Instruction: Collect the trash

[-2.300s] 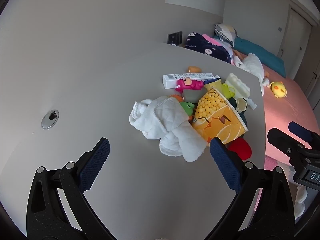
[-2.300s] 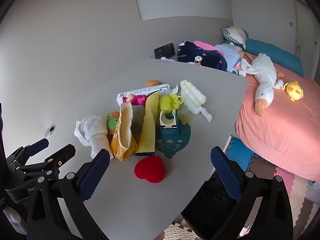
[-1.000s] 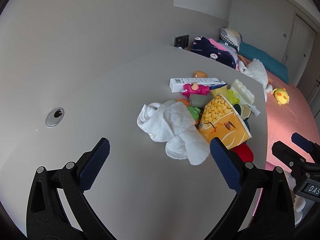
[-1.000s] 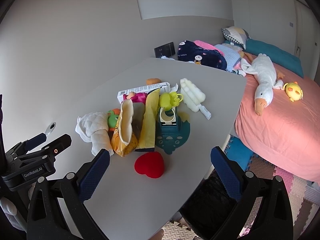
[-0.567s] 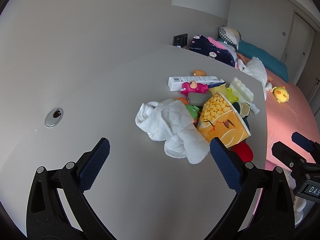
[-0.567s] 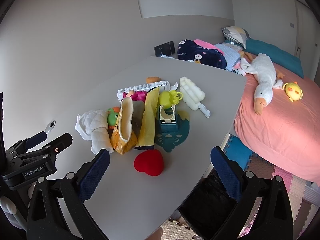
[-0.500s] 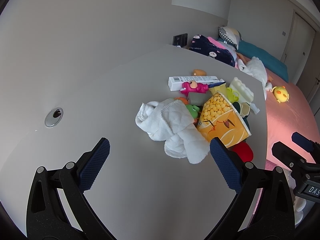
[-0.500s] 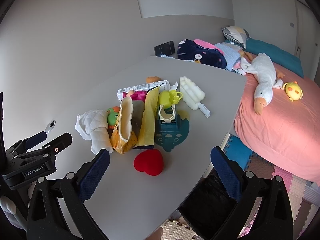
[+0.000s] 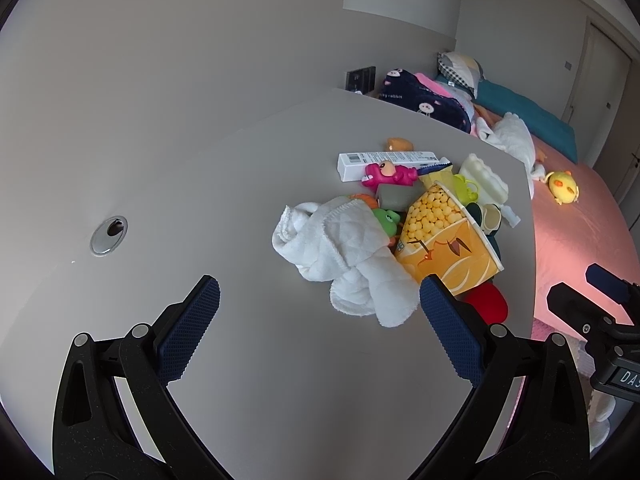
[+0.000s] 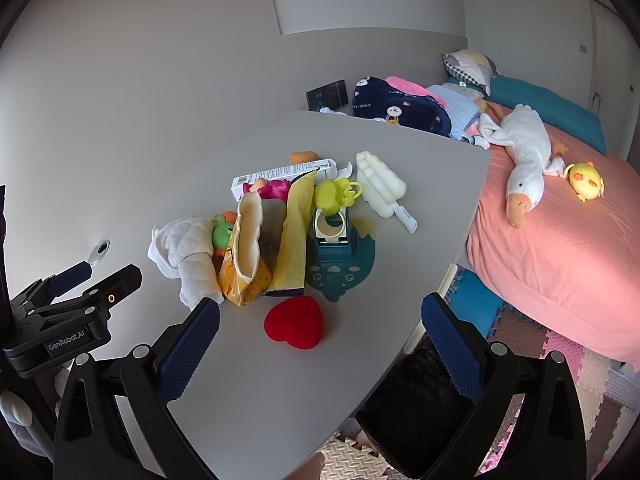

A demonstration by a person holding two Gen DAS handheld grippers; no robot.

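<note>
Left claw (image 9: 316, 300): jaws wide apart, empty, held above the grey table (image 9: 224, 184) short of the clutter. Right claw (image 10: 320, 320): jaws wide apart, empty, held over the table's near edge.

Clutter, one heap toward the table's bed-side edge:
- White quilted cloth (image 9: 344, 248), crumpled, at the heap's near-left side, resting against the popcorn bag.
- Popcorn bag (image 9: 448, 236), orange and yellow, lying on its side, mouth open in the right wrist view.
- Yellow wrapper (image 10: 294, 236), leaning against the bag's right side.
- Long white box (image 9: 388, 158) with a barcode, at the heap's far side.
- Pink toy (image 9: 388, 172), touching the box.
- Green frog toy (image 9: 386, 218), tucked between cloth and bag.
- Red heart (image 10: 294, 326), alone on the table, just nearer than the bag.
- Teal whale-shaped piece (image 10: 340, 256) carrying a cream tape roll (image 10: 330, 222).
- Yellow-green toy (image 10: 334, 194), behind the tape roll.
- Cream foam piece (image 10: 380, 188), at the heap's far-right side.
- Small orange object (image 9: 399, 144), apart, behind the box.

Black bag (image 10: 416, 396), on the floor below the table's near corner. Pink bed (image 10: 560, 248) with a white goose plush (image 10: 524, 152).
</note>
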